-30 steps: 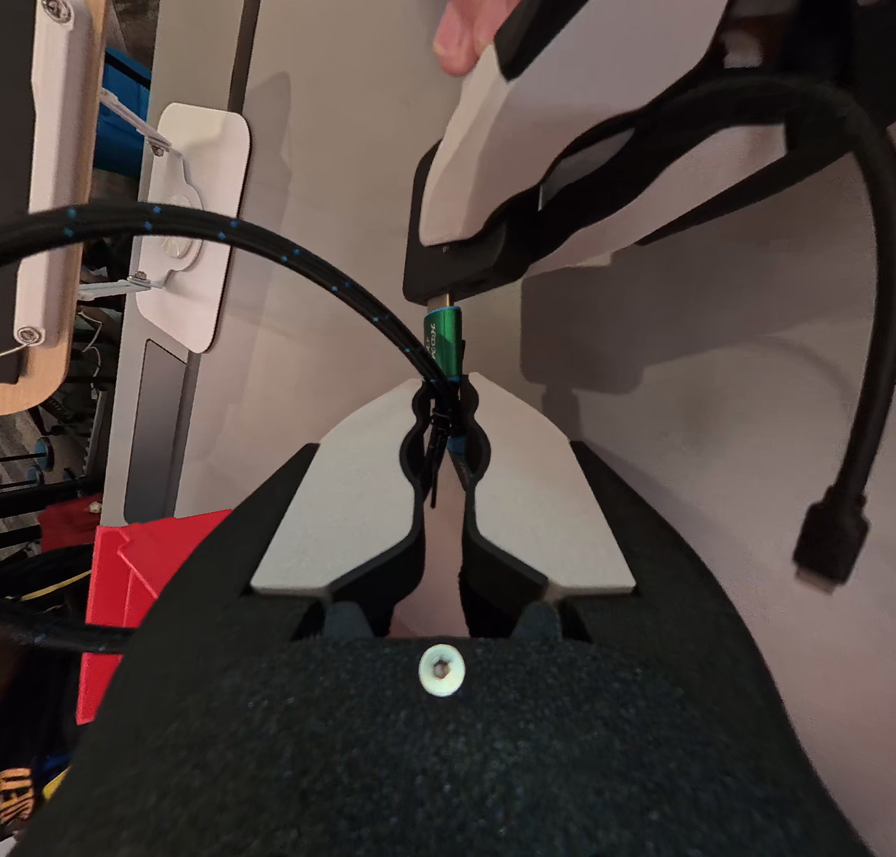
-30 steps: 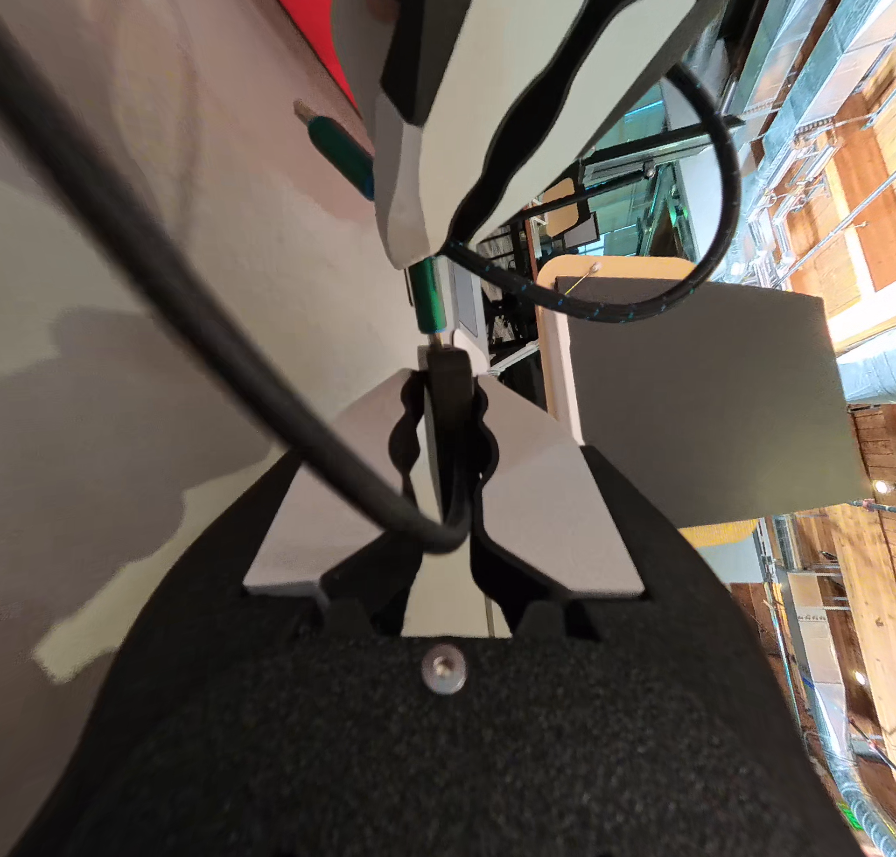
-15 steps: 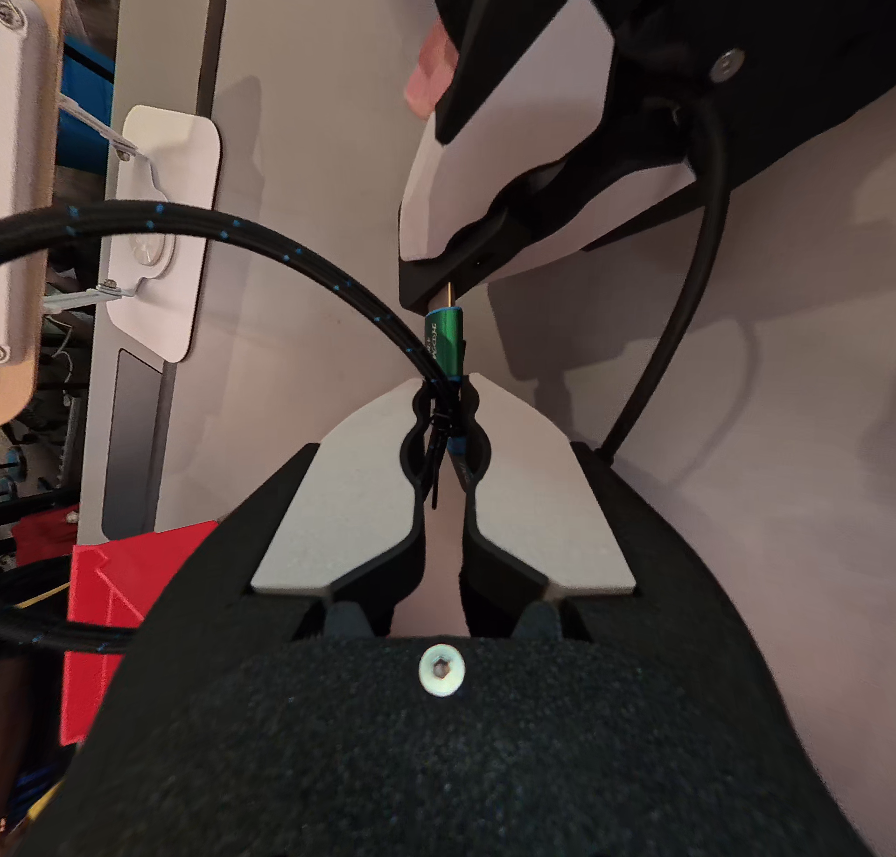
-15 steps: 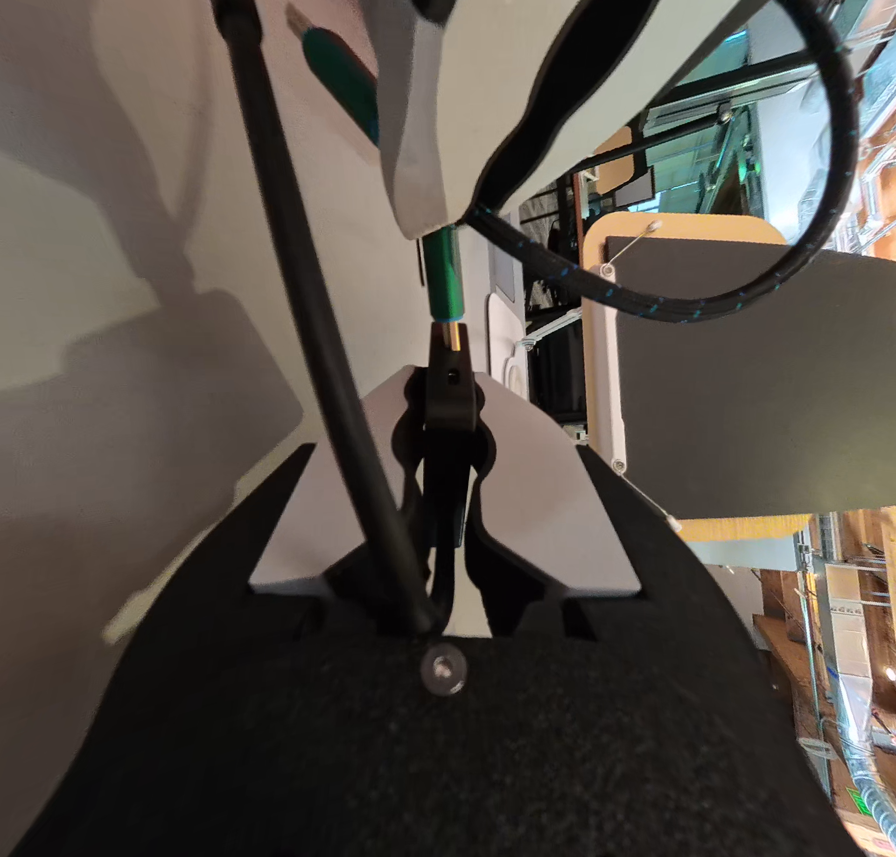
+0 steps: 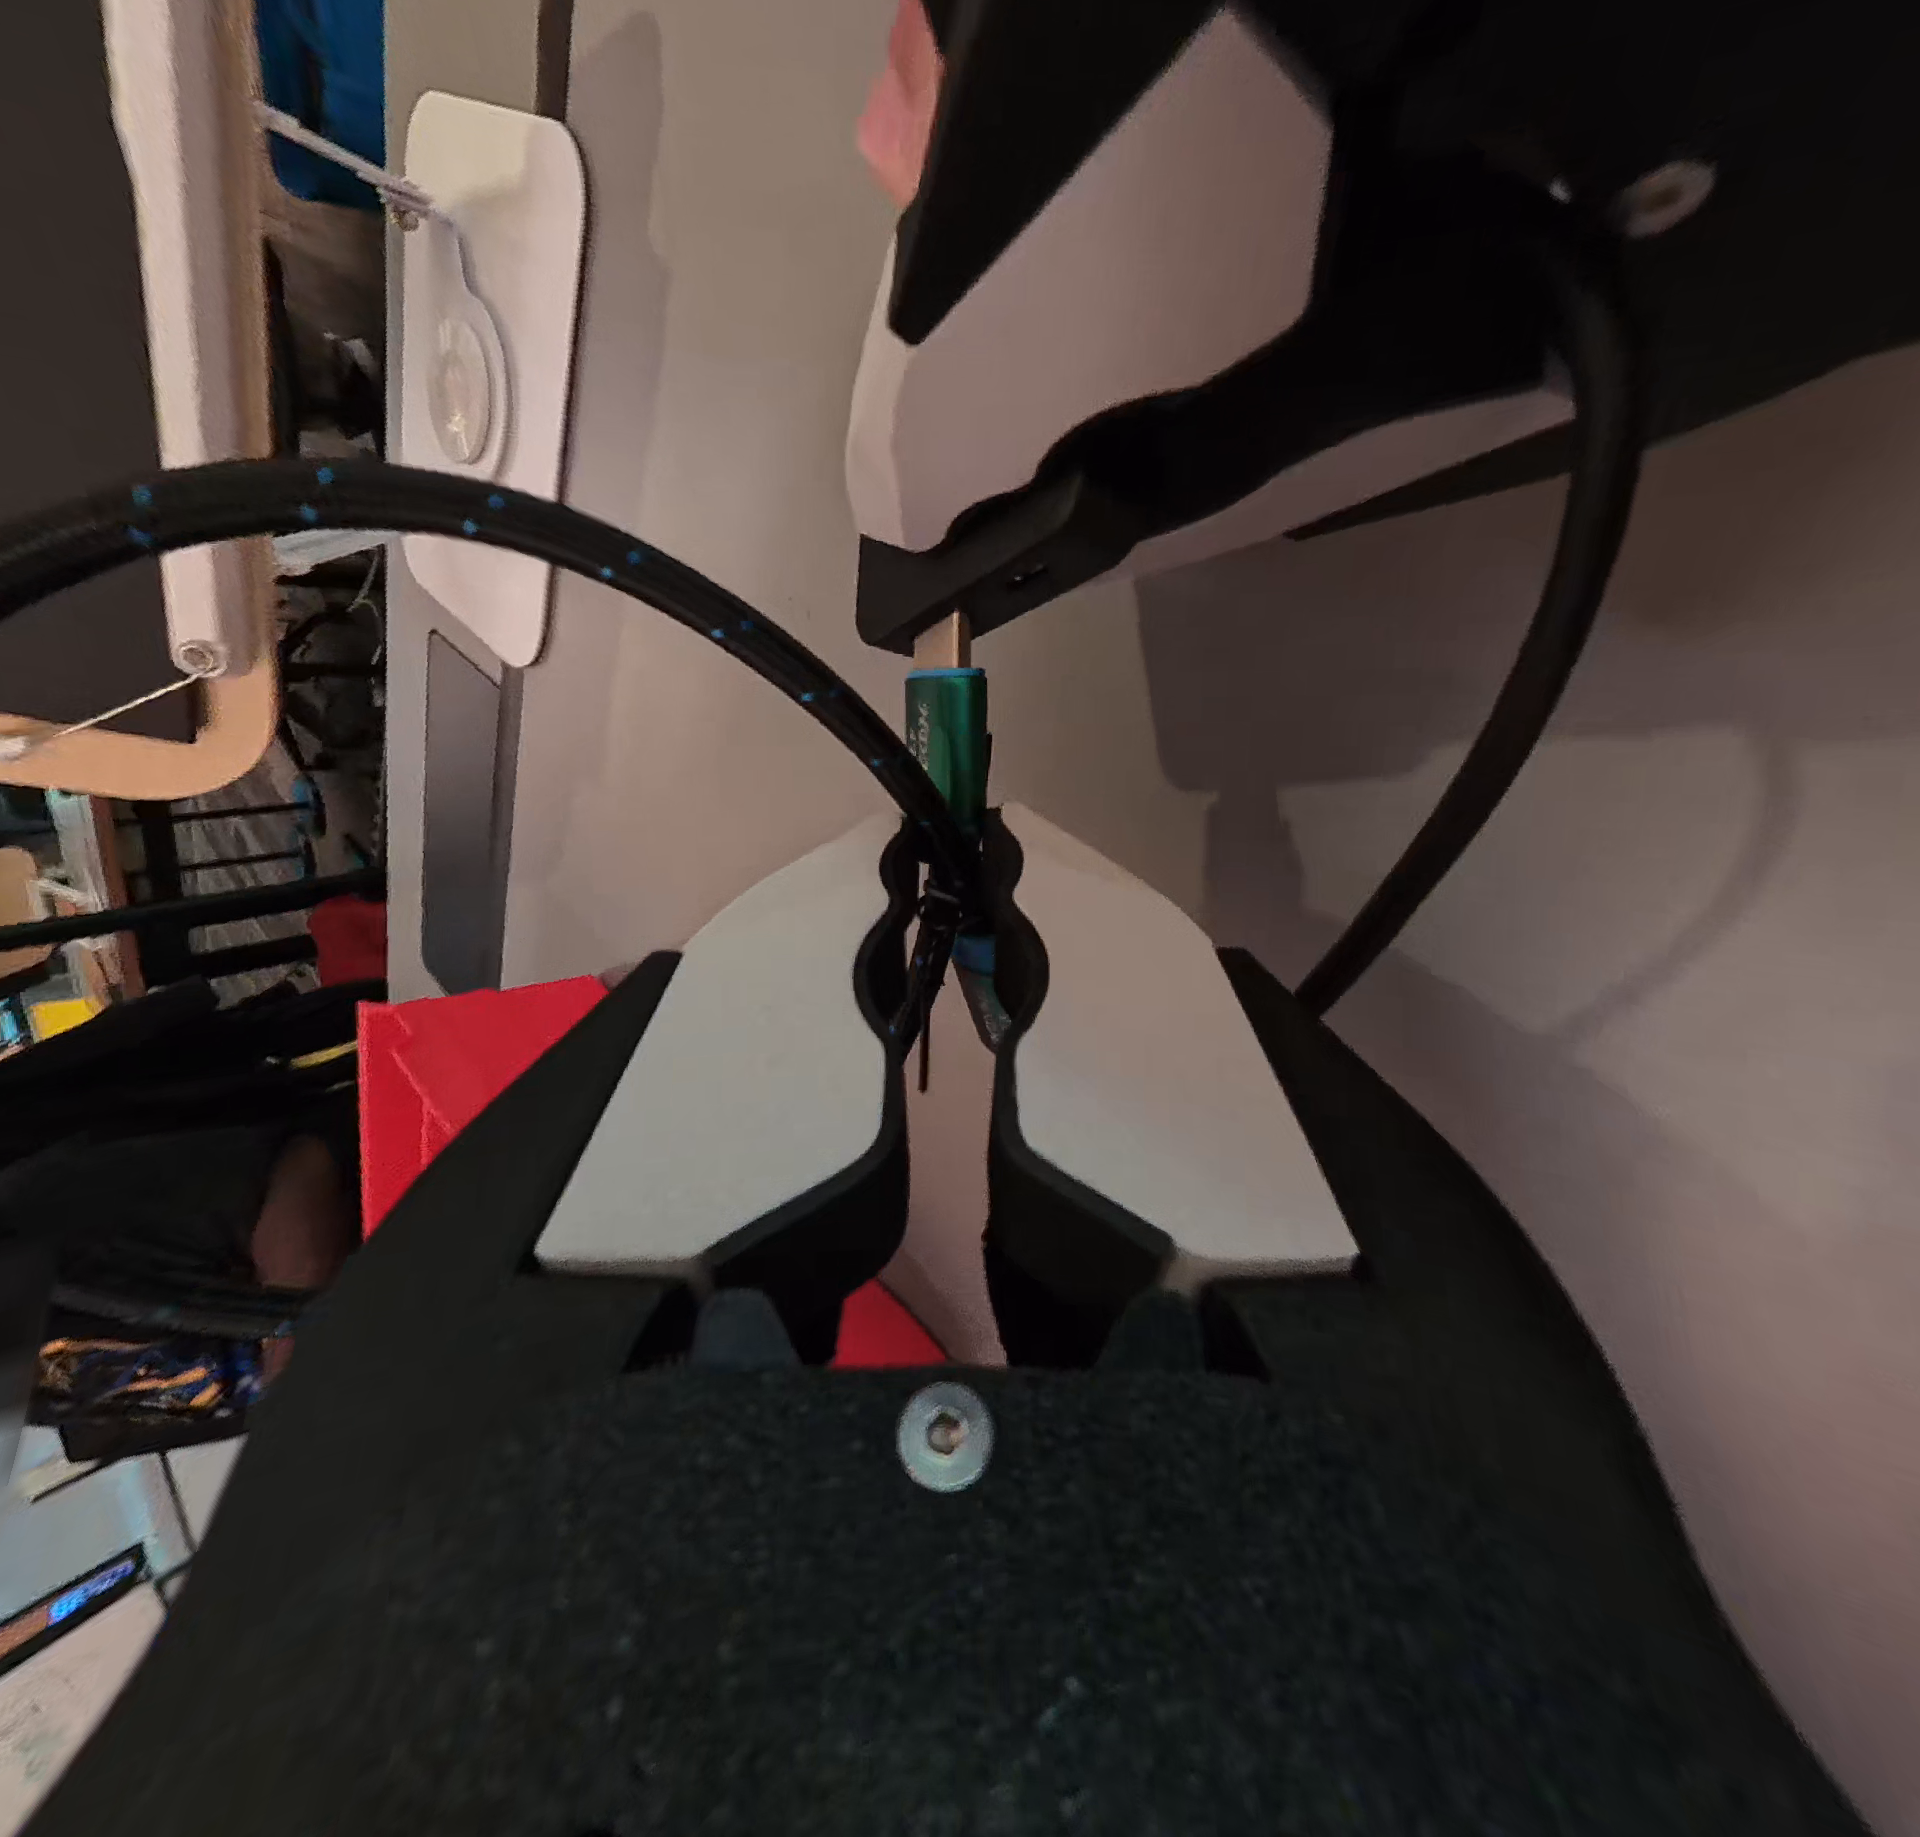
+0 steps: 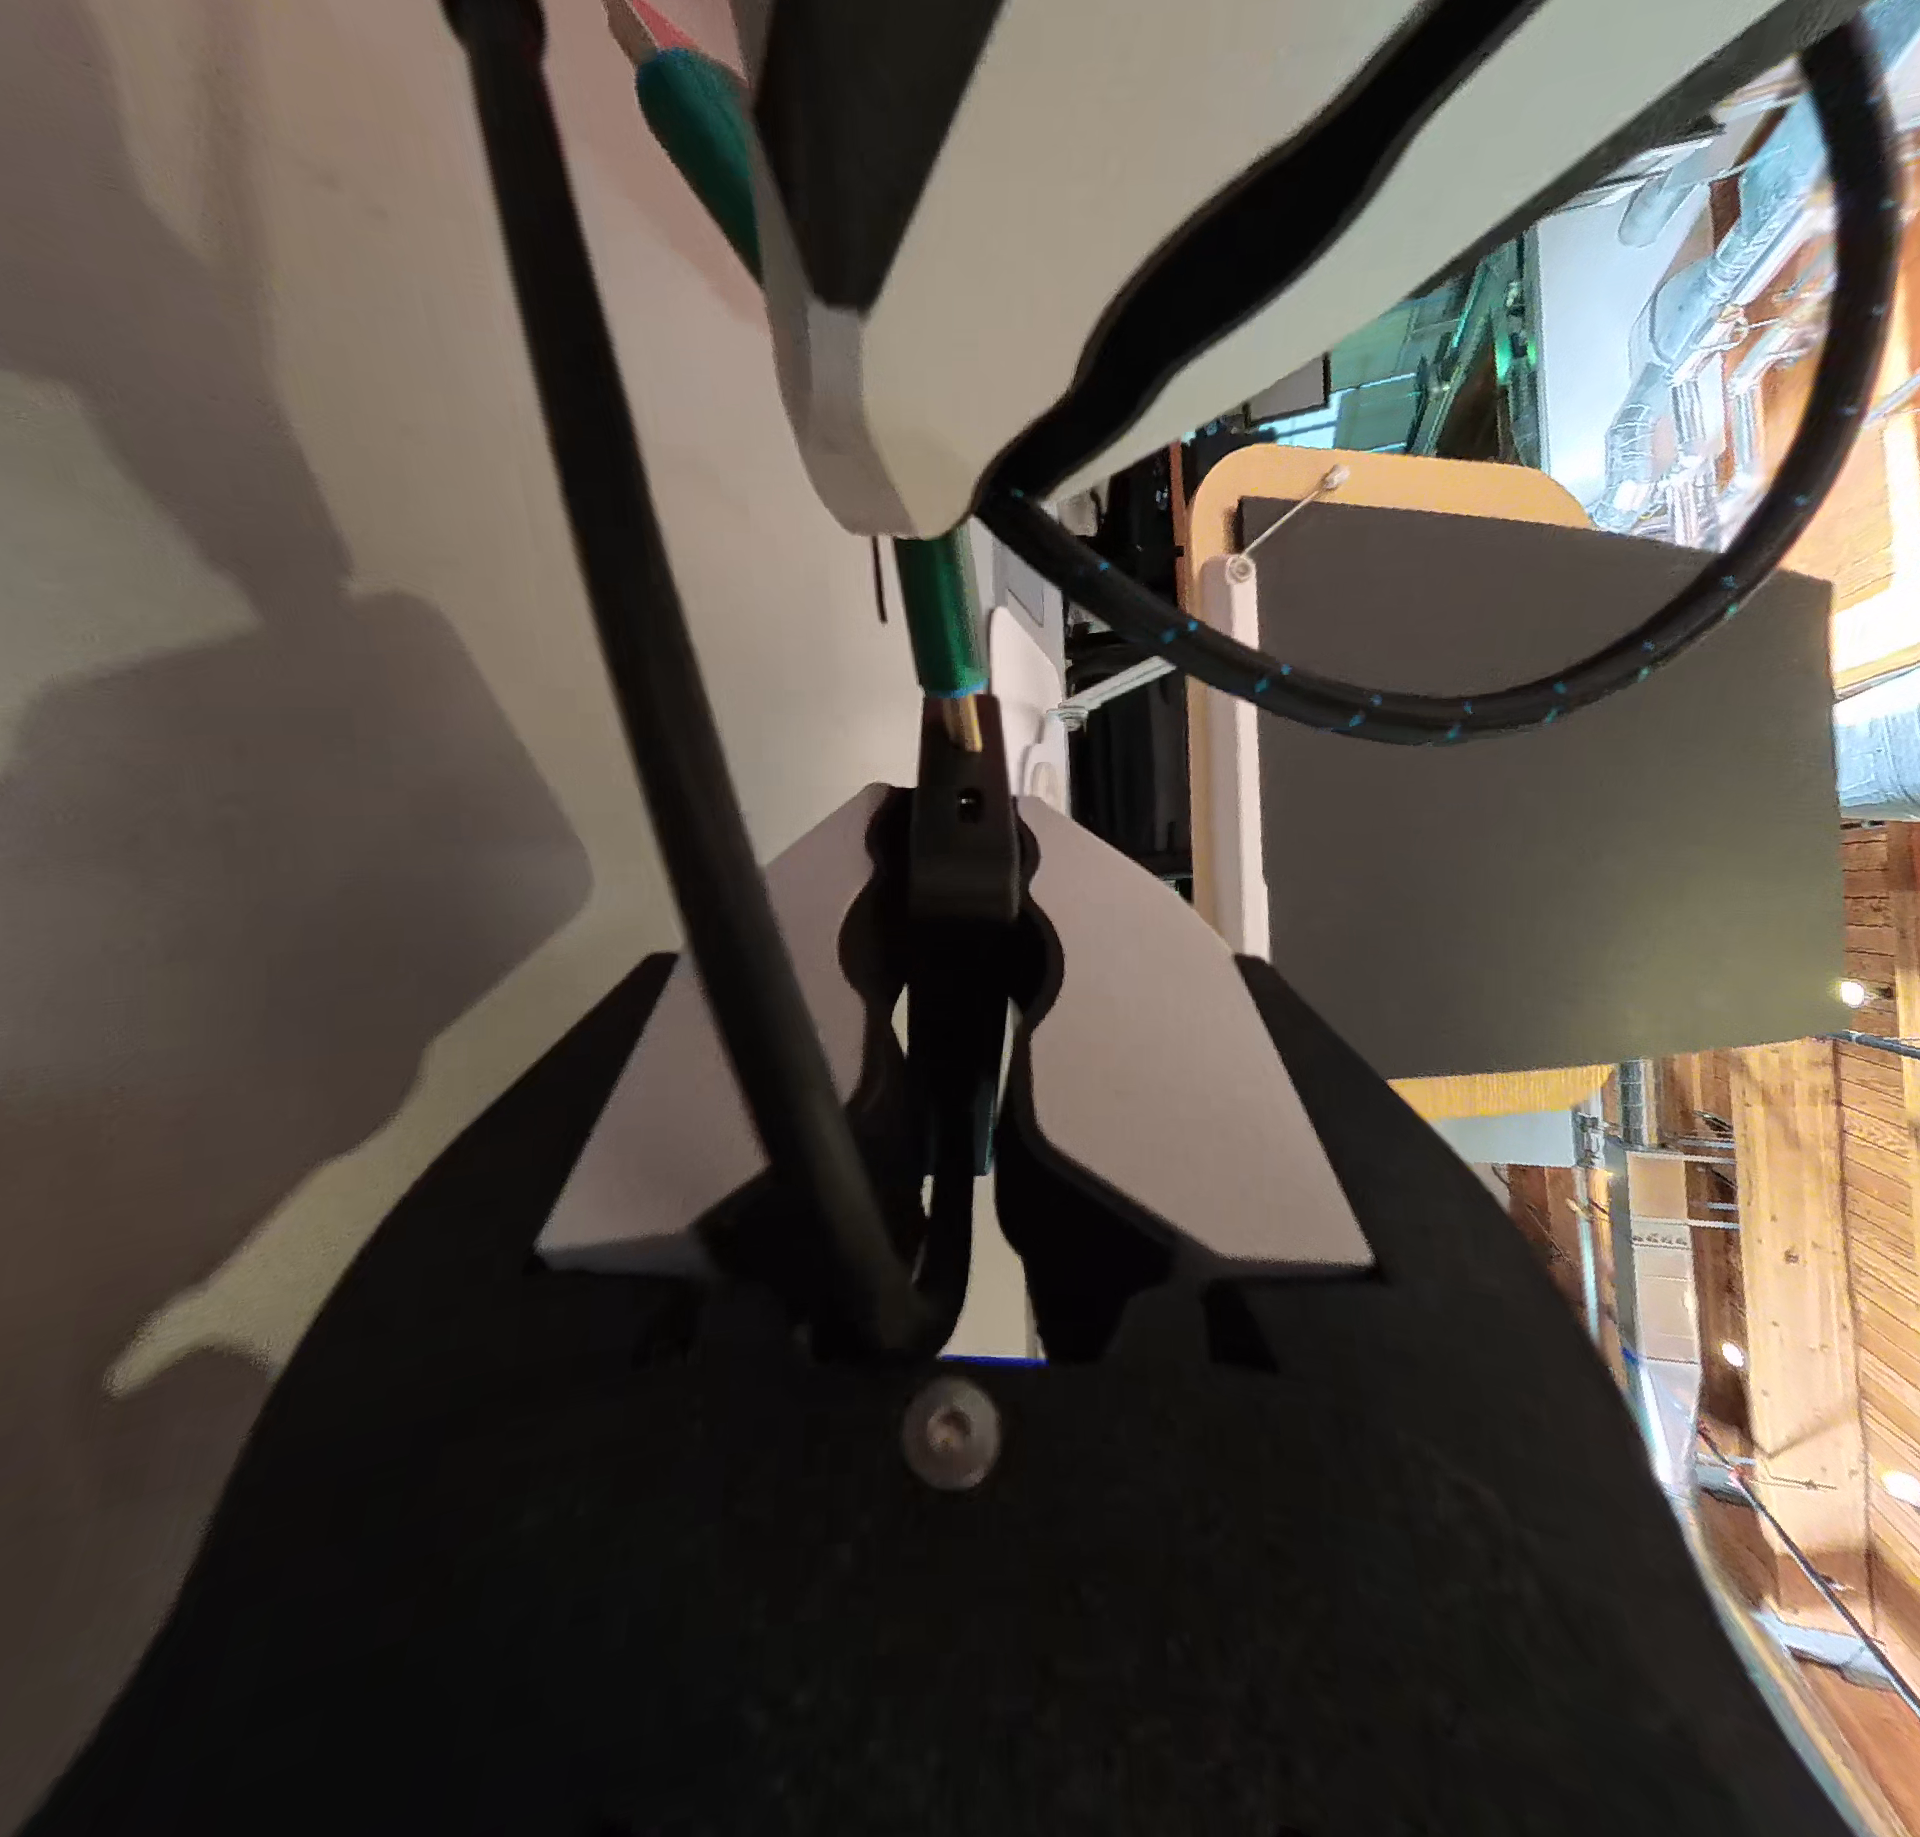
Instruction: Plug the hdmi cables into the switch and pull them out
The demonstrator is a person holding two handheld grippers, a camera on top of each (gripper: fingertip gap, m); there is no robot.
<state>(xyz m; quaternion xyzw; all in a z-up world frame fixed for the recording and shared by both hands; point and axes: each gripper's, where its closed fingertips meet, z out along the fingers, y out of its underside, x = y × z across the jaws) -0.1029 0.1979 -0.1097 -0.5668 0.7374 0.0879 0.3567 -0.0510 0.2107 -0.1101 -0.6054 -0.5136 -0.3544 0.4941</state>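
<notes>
My left gripper (image 5: 951, 837) is shut on a green HDMI plug (image 5: 948, 738) with a black braided cable (image 5: 468, 520). My right gripper (image 6: 951, 811) is shut on the small black switch (image 6: 961, 842), which also shows in the left wrist view (image 5: 966, 582). The two grippers face each other tip to tip. The plug's (image 6: 940, 624) gold tip sits partly in the switch's port, with a short length of gold showing. A smooth black cable (image 6: 644, 644) runs from the switch. A second green plug (image 6: 701, 135) lies behind, partly hidden by the left gripper (image 6: 935, 530).
The white tabletop (image 5: 1558, 1164) lies below both grippers. A red bin (image 5: 457, 1070) and a white bracket plate (image 5: 483, 385) are at the left. A dark grey panel on a wooden board (image 6: 1507, 800) stands beyond. A person's finger (image 5: 899, 104) shows by the right gripper.
The green plug has slid back out of the switch: its green body met the switch before, and now gold tip shows between them. Both grippers stay shut.
</notes>
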